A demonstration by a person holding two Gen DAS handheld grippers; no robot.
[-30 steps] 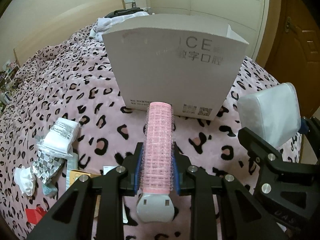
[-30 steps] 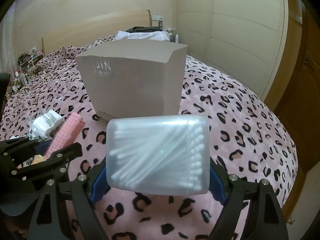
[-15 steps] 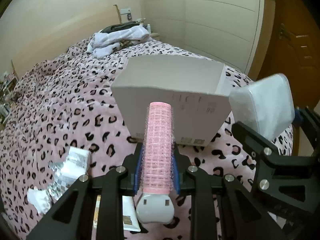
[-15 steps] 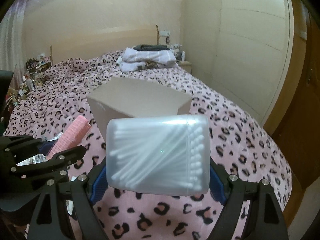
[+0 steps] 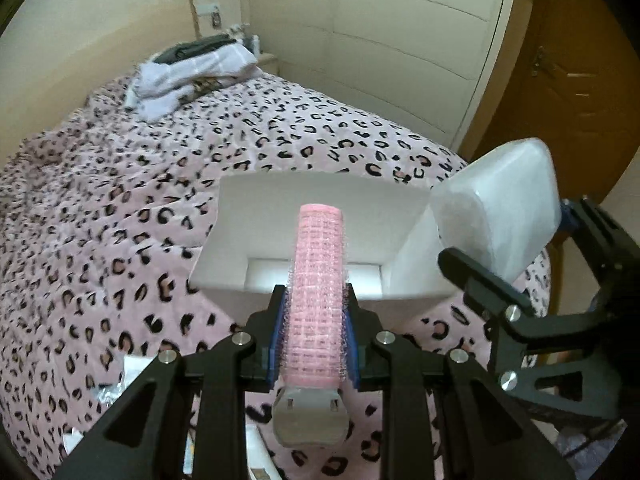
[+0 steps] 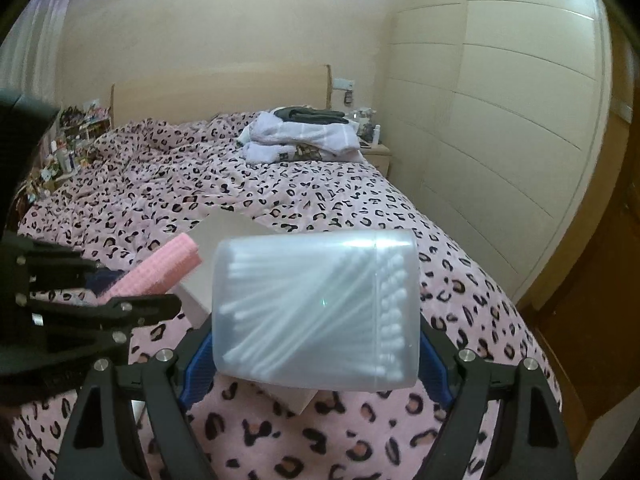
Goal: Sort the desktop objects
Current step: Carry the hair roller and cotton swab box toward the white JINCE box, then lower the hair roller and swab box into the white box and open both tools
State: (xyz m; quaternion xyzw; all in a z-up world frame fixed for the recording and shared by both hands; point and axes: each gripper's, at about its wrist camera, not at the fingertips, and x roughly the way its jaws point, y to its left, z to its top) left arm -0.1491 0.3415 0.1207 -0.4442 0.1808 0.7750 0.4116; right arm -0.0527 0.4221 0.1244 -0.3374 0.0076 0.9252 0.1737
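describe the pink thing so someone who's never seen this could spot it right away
Start at the bed with the pink leopard-print cover, then find the open white box standing on it. Just above the box's near edge, the left tool is shut on a hair roller: the only pink mesh cylinder, unlike the clear cotton swab case beside it.

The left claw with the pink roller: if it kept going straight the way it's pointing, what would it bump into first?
Most likely the open white box. The left claw is shut on the pink hair roller, whose tip points into the box's opening, so the roller would probably meet the inside first. Depth is hard to judge here.
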